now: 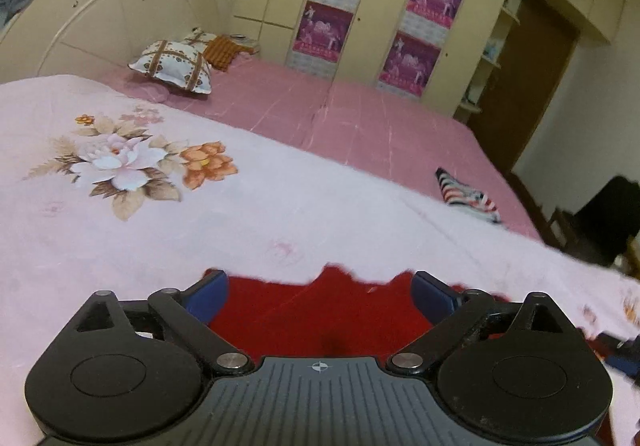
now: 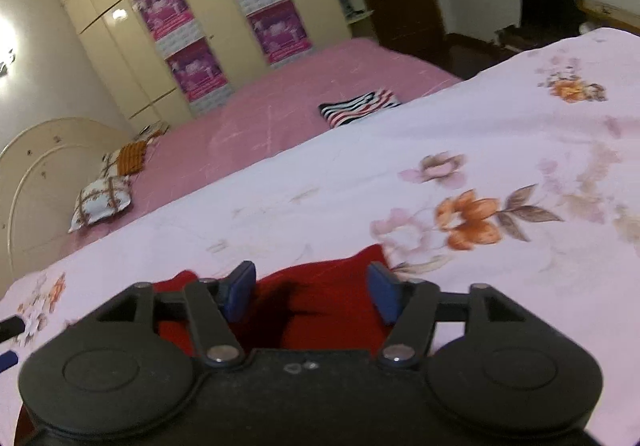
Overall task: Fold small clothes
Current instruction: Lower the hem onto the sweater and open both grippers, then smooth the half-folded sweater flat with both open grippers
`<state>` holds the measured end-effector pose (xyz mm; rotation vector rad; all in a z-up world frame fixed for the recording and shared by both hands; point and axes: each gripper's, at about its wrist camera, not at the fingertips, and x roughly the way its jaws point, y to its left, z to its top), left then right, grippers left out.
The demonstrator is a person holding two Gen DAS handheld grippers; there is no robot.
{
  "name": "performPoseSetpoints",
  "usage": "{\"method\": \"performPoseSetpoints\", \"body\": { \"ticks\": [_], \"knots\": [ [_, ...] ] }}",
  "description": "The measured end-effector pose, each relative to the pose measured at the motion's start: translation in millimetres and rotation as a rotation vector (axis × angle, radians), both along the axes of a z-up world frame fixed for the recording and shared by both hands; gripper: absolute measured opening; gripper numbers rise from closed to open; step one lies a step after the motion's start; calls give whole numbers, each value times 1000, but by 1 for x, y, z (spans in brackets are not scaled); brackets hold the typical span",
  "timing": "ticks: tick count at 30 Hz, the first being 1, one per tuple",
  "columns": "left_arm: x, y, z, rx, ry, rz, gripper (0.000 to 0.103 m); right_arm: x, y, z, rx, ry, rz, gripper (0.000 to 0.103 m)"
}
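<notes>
A: The left gripper (image 1: 320,296) is open wide, and so is the right gripper (image 2: 310,292).

B: Where's the red cloth (image 1: 320,310)?

A: Right under both, flat on the flowery blanket (image 1: 280,205).

B: Grab its near edge evenly, I think. It seems to stretch sideways; I can't see its ends.

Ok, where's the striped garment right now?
The striped garment lies folded on the pink sheet, far right in the left wrist view, just beyond the floral quilt edge.
</notes>
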<state>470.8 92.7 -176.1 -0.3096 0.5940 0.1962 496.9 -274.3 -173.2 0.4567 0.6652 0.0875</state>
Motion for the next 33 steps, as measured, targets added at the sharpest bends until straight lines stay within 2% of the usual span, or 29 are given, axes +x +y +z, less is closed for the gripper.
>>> {"method": "performPoseSetpoints", "body": {
  "ticks": [3,6,8,9,10,12,16,19,21,24,27,28,30,33],
  "knots": [
    [-19,-8,-7,26,18,-61,97,-18,3,8,-101,-48,7,56],
    [-31,-25,-12,84,13,-122,97,-37,20,15,-192,-118,79,49],
    [-32,-36,-13,97,22,-154,97,-43,39,22,-244,-172,131,48],
    [-31,-39,-14,100,24,-158,97,-40,44,22,-237,-166,168,46],
    [-28,-41,-15,104,26,-157,97,-34,51,20,-227,-132,213,41],
    [-20,-44,-18,121,42,-154,97,-17,62,13,-224,-70,259,36],
    [-5,-40,-38,168,126,-97,97,10,69,3,-266,-18,209,40],
    [-13,-28,-50,209,126,-70,97,13,60,-18,-360,8,179,39],
    [-22,-17,-53,172,116,-57,97,3,47,-25,-357,-18,168,38],
    [-31,-17,-53,202,116,-68,97,-8,41,-27,-351,-28,150,38],
    [-38,-17,-46,184,115,-38,97,-12,42,-21,-352,-10,143,39],
    [-44,-17,-41,179,92,-29,97,-15,42,-14,-327,-2,135,40],
    [-59,-24,-31,185,43,-51,97,-29,45,-2,-285,-40,139,40],
    [-72,-44,-26,229,7,-128,97,-52,62,11,-295,-98,202,40]
  ]
}}
